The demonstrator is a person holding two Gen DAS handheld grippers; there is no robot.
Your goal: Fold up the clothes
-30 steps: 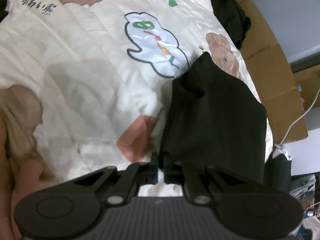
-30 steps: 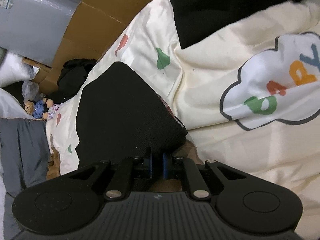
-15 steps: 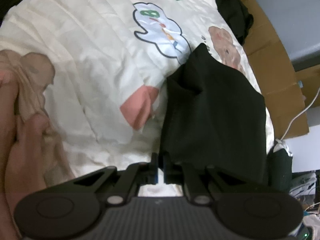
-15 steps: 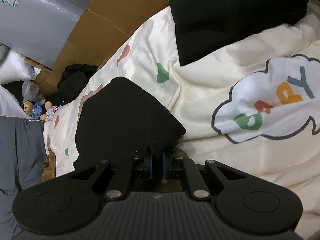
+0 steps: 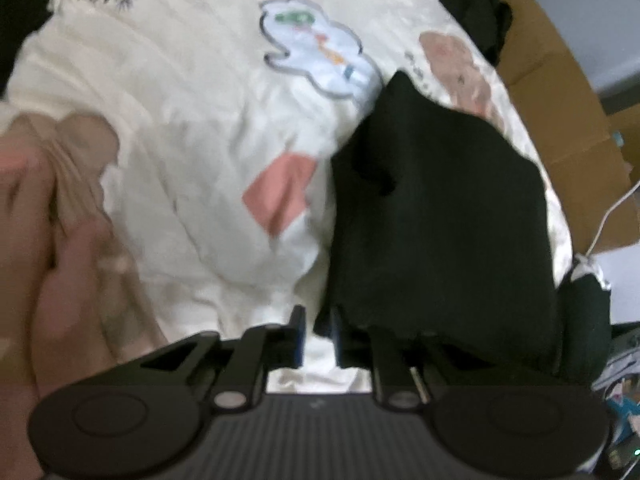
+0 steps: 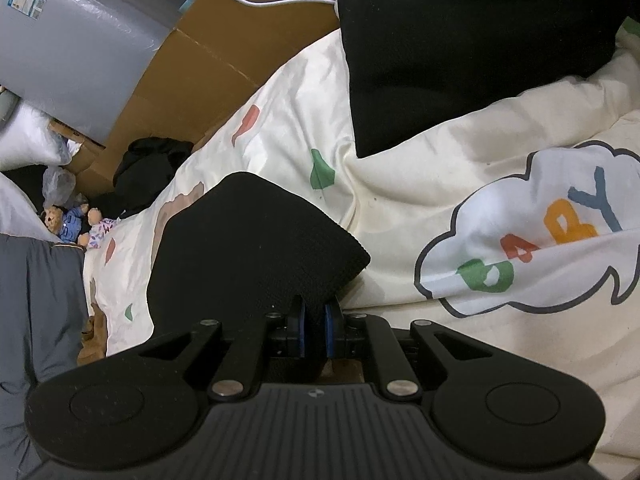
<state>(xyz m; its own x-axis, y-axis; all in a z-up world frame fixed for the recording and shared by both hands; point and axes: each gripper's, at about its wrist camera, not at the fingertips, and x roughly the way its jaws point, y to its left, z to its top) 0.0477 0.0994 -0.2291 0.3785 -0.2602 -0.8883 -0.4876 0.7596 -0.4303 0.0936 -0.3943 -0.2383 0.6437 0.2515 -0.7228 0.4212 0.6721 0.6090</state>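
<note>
Now the left hand-held gripper [image 5: 318,334] has just been opening, its pads apart beside the black garment's [image 5: 440,216] lower edge.
Right hand-held gripper [image 6: 314,330] clamps its black garment's near edge; bare quilt [image 6: 420,184] lies right of frame.

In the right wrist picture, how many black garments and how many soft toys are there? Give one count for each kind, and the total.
Black garments: 3
Soft toys: 2
Total: 5

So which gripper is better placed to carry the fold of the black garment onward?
Right. The right gripper is pinching the black garment, while the left gripper has just been opening and its fingers look parted beside the cloth.
</note>
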